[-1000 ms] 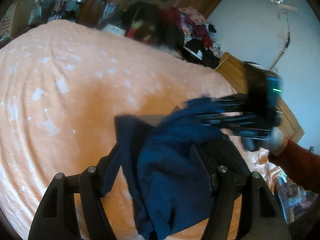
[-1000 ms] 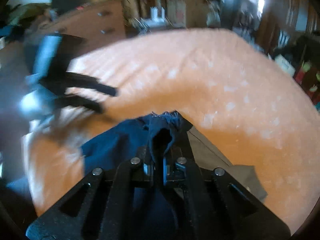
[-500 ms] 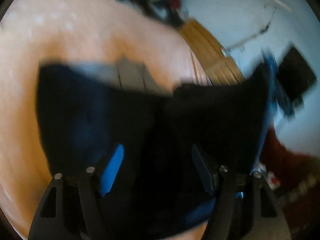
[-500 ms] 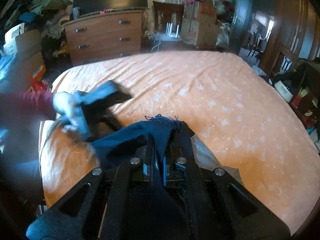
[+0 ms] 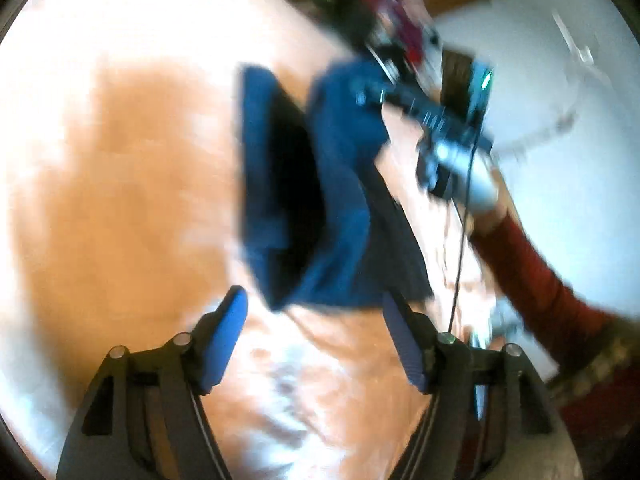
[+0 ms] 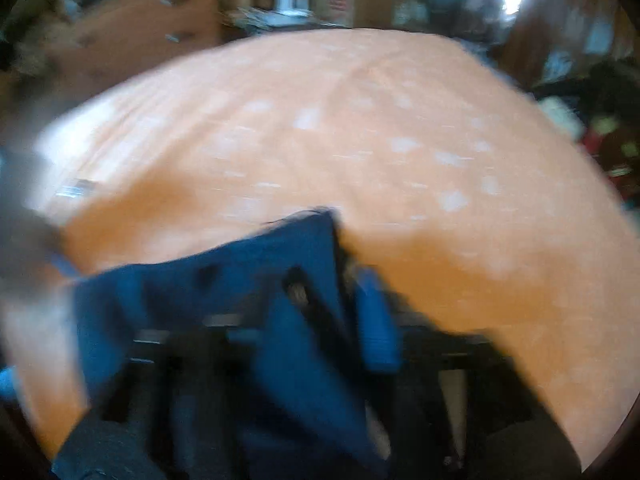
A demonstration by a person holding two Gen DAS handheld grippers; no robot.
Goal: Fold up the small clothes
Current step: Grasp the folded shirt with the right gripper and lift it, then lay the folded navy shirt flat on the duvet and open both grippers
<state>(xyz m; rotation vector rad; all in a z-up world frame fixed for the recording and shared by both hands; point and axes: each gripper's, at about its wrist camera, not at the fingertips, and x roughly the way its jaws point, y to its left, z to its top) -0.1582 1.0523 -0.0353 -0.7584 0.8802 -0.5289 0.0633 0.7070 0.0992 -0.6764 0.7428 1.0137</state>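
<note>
Right now my left gripper [image 5: 312,344] hangs over the orange bedspread with pale flecks [image 5: 120,184], its two blue-padded fingers [image 5: 224,340] spread wide with nothing between them. Ahead of it, toward 12 o'clock in the left wrist view, the small dark blue cloth garment [image 5: 320,200] is lifted off the bed, sagging into a hollow pocket with a dark inside; its lower edge ends just beyond my open fingertips without touching them. At about 1 o'clock my right gripper [image 5: 372,96] has the garment's top edge, and behind it I see my gloved right hand [image 5: 468,176] and the dark red knitted sleeve [image 5: 532,272] running down toward 4 o'clock. A thin black cable [image 5: 460,248] drops from that gripper.

From the right wrist view everything is smeared by blur. The blue garment [image 6: 224,288] fills the lower middle, draped over and around the right gripper's black frame [image 6: 460,356], and a blue pad shows at about 5 o'clock from centre. The fabric seems pinched there, but I cannot tell for sure how the jaws stand. The bedspread [image 6: 380,132] spreads from 9 to 3 o'clock, with a brown wooden chest of drawers [image 6: 160,36] at 11 o'clock beyond it.
</note>
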